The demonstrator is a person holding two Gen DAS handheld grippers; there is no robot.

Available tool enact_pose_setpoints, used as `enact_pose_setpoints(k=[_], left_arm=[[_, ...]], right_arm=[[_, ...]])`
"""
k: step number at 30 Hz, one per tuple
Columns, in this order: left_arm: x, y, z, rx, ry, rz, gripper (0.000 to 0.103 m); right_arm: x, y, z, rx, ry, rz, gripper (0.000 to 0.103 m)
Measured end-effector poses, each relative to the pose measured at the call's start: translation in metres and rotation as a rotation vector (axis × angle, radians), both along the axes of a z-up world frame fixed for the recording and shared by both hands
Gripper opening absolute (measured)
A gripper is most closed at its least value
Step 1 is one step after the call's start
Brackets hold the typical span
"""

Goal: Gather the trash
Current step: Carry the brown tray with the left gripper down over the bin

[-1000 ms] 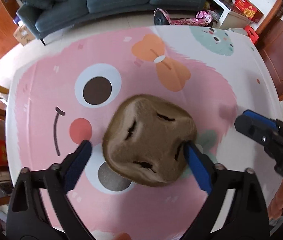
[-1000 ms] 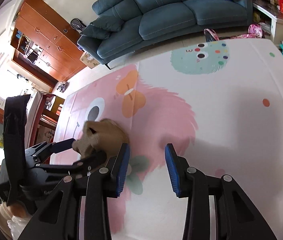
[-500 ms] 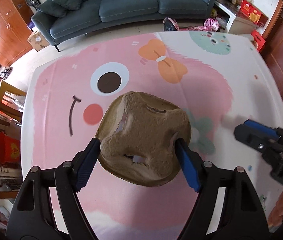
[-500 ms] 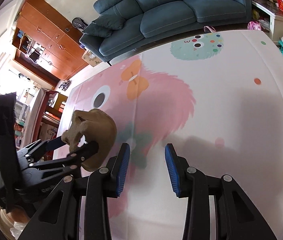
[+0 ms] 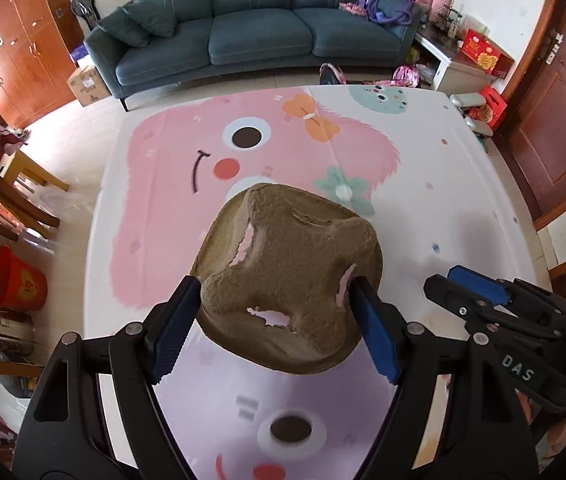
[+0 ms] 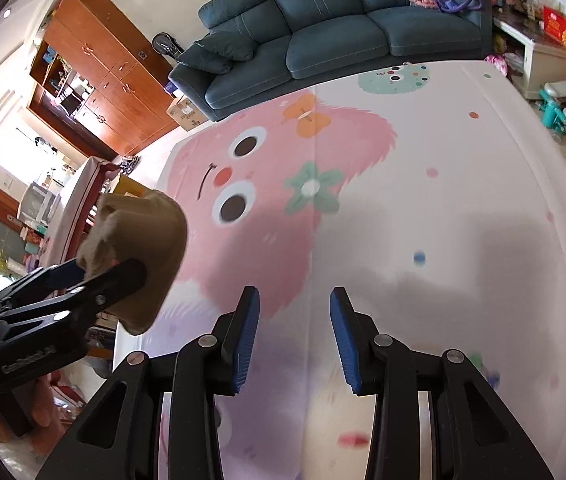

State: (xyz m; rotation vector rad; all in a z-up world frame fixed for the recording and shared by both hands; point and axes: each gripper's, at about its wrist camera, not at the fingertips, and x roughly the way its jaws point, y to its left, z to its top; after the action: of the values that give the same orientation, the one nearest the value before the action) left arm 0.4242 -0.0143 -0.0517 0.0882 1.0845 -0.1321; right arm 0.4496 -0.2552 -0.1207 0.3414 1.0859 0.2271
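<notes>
left gripper [image 5: 275,320] clamped on brown pulp tray [image 5: 291,276], lifted between fingers | right gripper [image 6: 295,336] open, empty, marked "DAS" | below fingers: cartoon play mat [image 6: 423,184]; beyond: blue sofa [image 5: 259,20]

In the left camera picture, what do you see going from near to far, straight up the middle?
Left tongs → brown paper tray → pink monster mat → bare floor → blue sofa.

Blue sofa [image 5: 259,36] behind cartoon mat [image 5: 423,184]
</notes>
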Motion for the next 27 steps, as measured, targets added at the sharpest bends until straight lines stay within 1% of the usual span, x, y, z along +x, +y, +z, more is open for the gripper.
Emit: enact_pose_setpoints(k=[2, 6, 9, 13, 16, 18, 21, 24, 27], left_arm=[[-0.030, 0.009, 0.011, 0.000, -0.021, 0.004, 0.074], [-0.090, 0.026, 0.029, -0.027, -0.049, 0.009, 0.074], [-0.142, 0.041, 0.040, -0.054, -0.073, 0.002, 0.074], [-0.215, 0.063, 0.052, -0.111, -0.090, -0.016, 0.074], [-0.266, 0.077, 0.055, -0.102, -0.104, -0.023, 0.074], [-0.298, 0.084, 0.055, -0.093, -0.105, -0.032, 0.074], [-0.343, 0.095, 0.049, -0.095, -0.091, -0.037, 0.074], [-0.387, 0.102, 0.039, -0.104, -0.090, -0.037, 0.074], [-0.427, 0.105, 0.021, -0.128, -0.080, -0.039, 0.074]], right_arm=[[-0.026, 0.007, 0.008, -0.006, -0.007, -0.002, 0.037], [-0.086, 0.023, 0.030, -0.039, -0.045, -0.021, 0.037], [-0.137, 0.038, 0.044, -0.057, -0.077, -0.055, 0.037], [-0.212, 0.060, 0.056, -0.071, -0.109, -0.106, 0.037], [-0.268, 0.078, 0.060, -0.072, -0.116, -0.136, 0.037], [-0.304, 0.090, 0.060, -0.075, -0.112, -0.146, 0.037], [-0.348, 0.103, 0.055, -0.087, -0.089, -0.152, 0.037], [-0.385, 0.106, 0.044, -0.082, -0.050, -0.160, 0.037], [-0.420, 0.109, 0.026, -0.097, -0.025, -0.158, 0.037]])
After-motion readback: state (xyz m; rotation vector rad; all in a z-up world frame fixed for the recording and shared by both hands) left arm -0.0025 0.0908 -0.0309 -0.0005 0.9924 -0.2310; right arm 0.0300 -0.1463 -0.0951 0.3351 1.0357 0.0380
